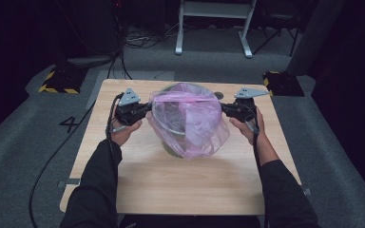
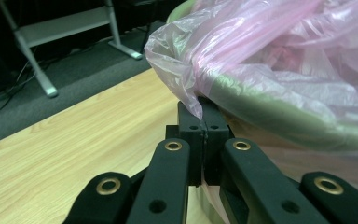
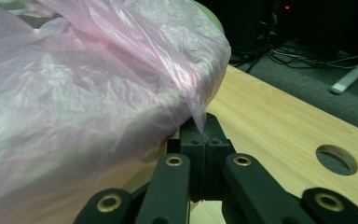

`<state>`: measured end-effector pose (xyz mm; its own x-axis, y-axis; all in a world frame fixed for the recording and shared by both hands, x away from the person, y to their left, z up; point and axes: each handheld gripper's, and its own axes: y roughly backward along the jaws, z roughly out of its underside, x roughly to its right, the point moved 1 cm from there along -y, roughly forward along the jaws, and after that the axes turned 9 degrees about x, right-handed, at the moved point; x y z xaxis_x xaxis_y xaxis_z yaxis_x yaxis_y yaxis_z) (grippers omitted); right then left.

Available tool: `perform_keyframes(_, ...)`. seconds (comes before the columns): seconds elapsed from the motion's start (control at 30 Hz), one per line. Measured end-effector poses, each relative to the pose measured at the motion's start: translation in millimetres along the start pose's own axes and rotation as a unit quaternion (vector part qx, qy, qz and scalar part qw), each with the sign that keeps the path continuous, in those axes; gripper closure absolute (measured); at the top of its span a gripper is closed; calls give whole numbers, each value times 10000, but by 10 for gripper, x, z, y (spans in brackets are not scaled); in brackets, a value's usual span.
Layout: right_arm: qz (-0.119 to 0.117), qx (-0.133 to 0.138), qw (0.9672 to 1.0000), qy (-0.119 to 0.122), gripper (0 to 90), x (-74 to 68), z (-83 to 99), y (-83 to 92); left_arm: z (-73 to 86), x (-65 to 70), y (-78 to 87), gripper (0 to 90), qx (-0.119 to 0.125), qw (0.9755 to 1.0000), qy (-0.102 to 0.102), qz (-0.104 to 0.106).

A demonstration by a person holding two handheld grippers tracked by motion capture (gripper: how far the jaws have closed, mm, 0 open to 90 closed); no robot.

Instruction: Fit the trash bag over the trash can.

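A thin pink plastic bag (image 1: 186, 118) is stretched over the mouth of a pale green bin (image 1: 172, 150) that stands mid-table. My left gripper (image 1: 147, 110) is at the bin's left side, shut on the bag's left edge. In the left gripper view the film (image 2: 242, 51) is pinched between the closed jaws of the left gripper (image 2: 203, 111), just beside the green rim (image 2: 265, 107). My right gripper (image 1: 223, 108) mirrors it on the bin's right, shut on the opposite edge. The right gripper view shows a pulled point of the bag (image 3: 98, 79) caught in the right gripper (image 3: 204, 129).
The wooden table (image 1: 171, 185) has bare board in front of the bin and a round hole (image 3: 336, 158) near its right side. Yellow-and-black blocks (image 1: 59, 81) sit on the grey floor by the far corners. A white frame (image 1: 214, 21) and cables lie beyond.
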<state>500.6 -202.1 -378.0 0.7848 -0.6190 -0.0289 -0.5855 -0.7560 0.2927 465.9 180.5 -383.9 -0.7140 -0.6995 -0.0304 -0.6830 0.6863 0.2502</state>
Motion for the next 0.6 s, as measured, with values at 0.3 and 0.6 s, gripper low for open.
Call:
perform_keyframes(0.3,-206,-155,9992,292,900,-64,35,281,-45,194,22,896,-57,9991,-245,337)
perform_keyframes(0.6,333,135,9992,186,900,103,-41,414,-122,64,17,880,219,9997,-4,-42)
